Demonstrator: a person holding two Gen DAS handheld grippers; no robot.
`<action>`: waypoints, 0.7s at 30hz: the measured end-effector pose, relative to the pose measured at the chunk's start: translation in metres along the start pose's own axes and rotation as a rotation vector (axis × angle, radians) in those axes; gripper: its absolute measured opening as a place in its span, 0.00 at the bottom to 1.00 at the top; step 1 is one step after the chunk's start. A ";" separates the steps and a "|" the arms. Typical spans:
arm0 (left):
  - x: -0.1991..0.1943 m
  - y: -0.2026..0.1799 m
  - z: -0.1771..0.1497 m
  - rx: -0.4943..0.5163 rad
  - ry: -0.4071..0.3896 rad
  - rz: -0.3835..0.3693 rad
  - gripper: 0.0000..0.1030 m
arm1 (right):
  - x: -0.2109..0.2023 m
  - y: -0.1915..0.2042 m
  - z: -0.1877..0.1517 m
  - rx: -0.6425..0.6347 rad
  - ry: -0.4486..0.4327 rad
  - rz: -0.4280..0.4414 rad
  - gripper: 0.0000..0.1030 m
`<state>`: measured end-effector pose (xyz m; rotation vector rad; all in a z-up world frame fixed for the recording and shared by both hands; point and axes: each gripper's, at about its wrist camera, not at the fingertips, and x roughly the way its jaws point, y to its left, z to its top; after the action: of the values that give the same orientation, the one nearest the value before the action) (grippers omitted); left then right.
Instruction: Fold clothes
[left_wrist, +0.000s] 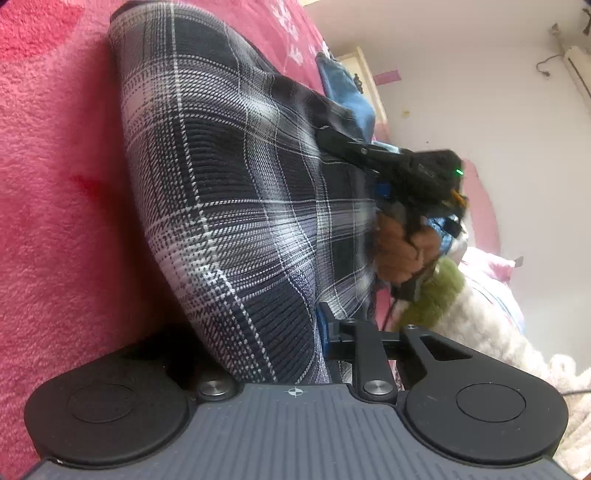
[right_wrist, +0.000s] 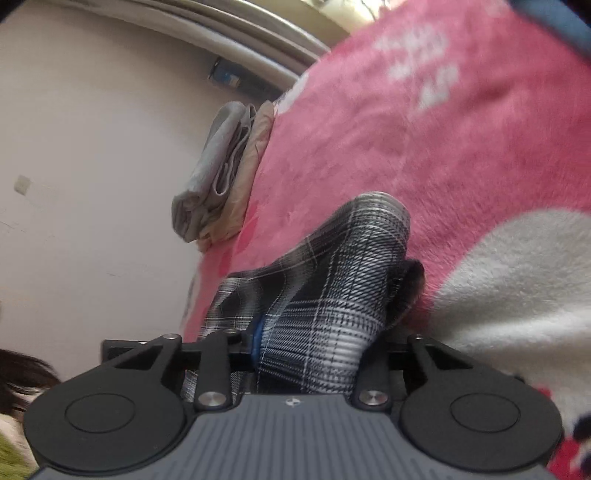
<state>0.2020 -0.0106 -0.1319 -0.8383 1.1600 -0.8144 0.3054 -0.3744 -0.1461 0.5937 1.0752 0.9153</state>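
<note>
Plaid garment (left_wrist: 229, 206): lifted over the pink fleece blanket (left_wrist: 55, 184), its far hem and both grippers' fingertips buried in cloth. Left gripper (left_wrist: 325, 332) clamps one edge. Right gripper (right_wrist: 266, 339), held in a hand (left_wrist: 400, 254), pinches another, tilted steeply.

Both grippers are clamping cloth: the left gripper (left_wrist: 295, 332) is pointing forward, and a hand (left_wrist: 400, 254) is gripping the right gripper (left_wrist: 332, 142) handle.

Woven plaid cloth (left_wrist: 229, 192); fuzzy pink fleece blanket (left_wrist: 55, 184); matt, seemingly plastic left gripper (left_wrist: 321, 332).
</note>
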 end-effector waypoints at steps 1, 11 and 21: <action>-0.002 -0.001 0.000 -0.002 -0.006 0.000 0.19 | -0.003 0.009 -0.002 -0.021 -0.015 -0.017 0.31; -0.025 -0.012 -0.008 0.026 -0.065 -0.026 0.15 | -0.037 0.078 -0.016 -0.155 -0.110 -0.145 0.29; -0.046 -0.018 -0.015 0.074 -0.136 -0.053 0.14 | -0.055 0.134 -0.024 -0.207 -0.172 -0.173 0.29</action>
<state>0.1758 0.0200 -0.0991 -0.8528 0.9863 -0.8259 0.2281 -0.3537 -0.0232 0.3932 0.8508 0.7978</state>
